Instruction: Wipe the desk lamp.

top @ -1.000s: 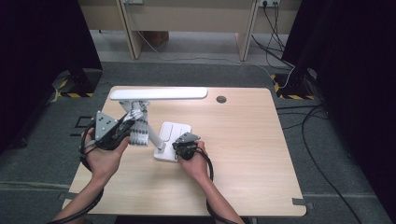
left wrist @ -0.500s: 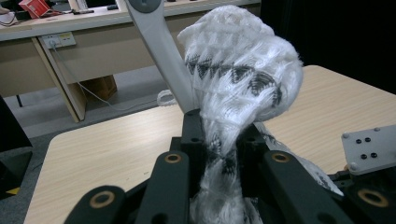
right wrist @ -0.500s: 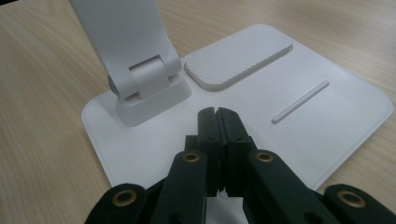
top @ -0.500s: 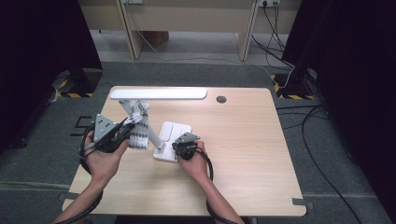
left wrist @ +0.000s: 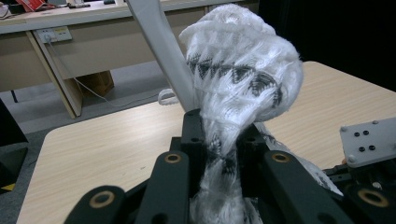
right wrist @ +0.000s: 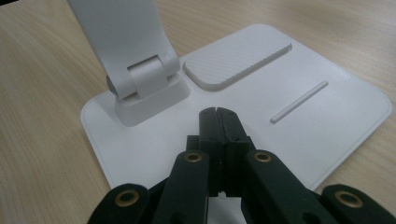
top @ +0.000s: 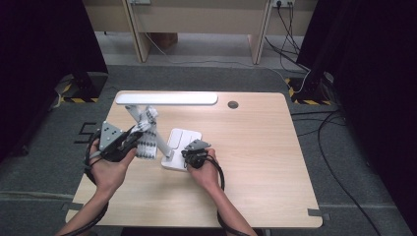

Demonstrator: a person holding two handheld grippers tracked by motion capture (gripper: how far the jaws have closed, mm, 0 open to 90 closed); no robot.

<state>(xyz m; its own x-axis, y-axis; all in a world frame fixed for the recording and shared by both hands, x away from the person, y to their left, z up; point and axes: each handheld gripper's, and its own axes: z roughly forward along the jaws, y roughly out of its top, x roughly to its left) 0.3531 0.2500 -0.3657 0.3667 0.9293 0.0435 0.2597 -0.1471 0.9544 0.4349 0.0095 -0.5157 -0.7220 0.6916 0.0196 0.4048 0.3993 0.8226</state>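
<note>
Our left tongs (left wrist: 219, 154) are clenched on a white cloth (left wrist: 243, 84) with a dark zigzag pattern, bunched against the slanted arm (top: 147, 130) of a white desk lamp. Our right tongs (right wrist: 218, 122) are pinched together with nothing between them, tips over the lamp's base (right wrist: 327, 121), apparently steadying it. To wipe well, we should keep that base pinned and slide the cloth along the arm. The arm leans up and away to the left; its light bar (top: 166, 98) runs crosswise above the surface (top: 255, 162).

Left gripper (top: 132, 140) is gripping the cloth (top: 146, 135) at the lamp (top: 167, 101) arm; right gripper (top: 189, 156) is resting on the base (top: 181, 140).
</note>
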